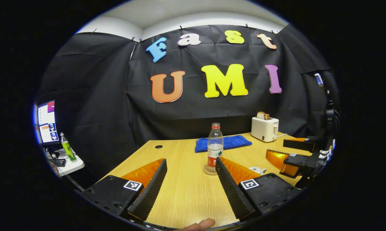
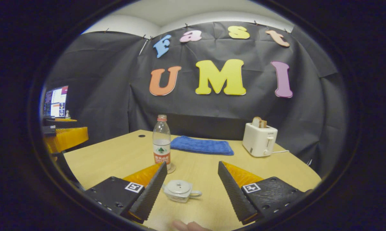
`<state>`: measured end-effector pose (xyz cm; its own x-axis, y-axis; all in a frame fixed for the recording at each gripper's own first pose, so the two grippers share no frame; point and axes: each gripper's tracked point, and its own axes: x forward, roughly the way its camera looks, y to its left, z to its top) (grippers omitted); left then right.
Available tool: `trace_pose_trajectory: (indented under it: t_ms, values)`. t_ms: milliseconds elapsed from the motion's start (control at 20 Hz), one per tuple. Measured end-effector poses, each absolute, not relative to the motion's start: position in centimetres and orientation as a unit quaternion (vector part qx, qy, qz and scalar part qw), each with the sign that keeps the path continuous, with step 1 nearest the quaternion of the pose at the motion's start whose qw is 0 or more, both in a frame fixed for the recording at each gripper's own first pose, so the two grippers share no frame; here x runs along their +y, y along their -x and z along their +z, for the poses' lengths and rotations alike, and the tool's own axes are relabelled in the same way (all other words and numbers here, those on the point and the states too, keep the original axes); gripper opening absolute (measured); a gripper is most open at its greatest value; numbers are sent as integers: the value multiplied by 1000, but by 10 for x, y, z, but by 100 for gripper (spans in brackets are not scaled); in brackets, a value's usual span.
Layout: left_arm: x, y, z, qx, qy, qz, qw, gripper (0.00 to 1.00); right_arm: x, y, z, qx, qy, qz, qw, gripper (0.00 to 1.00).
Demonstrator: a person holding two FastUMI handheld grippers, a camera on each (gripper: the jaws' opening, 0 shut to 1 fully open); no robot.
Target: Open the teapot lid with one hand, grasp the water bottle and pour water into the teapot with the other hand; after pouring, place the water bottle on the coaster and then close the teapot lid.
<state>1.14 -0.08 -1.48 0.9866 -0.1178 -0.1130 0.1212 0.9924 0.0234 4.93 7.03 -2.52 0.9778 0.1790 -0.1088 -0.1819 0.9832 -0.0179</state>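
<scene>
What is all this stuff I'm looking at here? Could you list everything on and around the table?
Clear plastic water bottle with a red cap: one, standing on the coaster, mid-table.
Round coaster: one, tan, under the bottle.
Small white teapot: one, lid on, near the front edge of the table.
Blue folded cloth: one, lying flat behind the bottle.
White toaster: one, back right of the table, bread sticking out of the top.
Wooden table: one, light tan.
Green bottle: one, on a white side table at far left.
Monitor: one, lit, far left.
Left gripper: one, open, over the table facing the bottle.
Right gripper: one, open, over the teapot.
Person's fingertip: at the bottom edge.
</scene>
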Motion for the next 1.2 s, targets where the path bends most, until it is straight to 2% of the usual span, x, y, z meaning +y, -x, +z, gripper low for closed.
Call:
trace_pose_trajectory:
  t_ms: [200,350,650,1050,1200]
  values:
    - [-9,-8,-10,44,-50,-52,996,95,22,-24,8,12,27,46,999,95]
    - [-12,-4,-9,41,-48,-41,997,95,-17,-6,10,21,25,5,999,95]
    - [-32,1,-15,55,-16,-55,997,97,-56,21,6,36,-18,-7,999,97]
    - [-40,17,-2,34,-27,-53,998,97,-76,29,7,37,-59,-15,997,93]
    - [-41,19,2,22,-26,-60,998,97,-76,28,3,44,-55,-12,997,94]
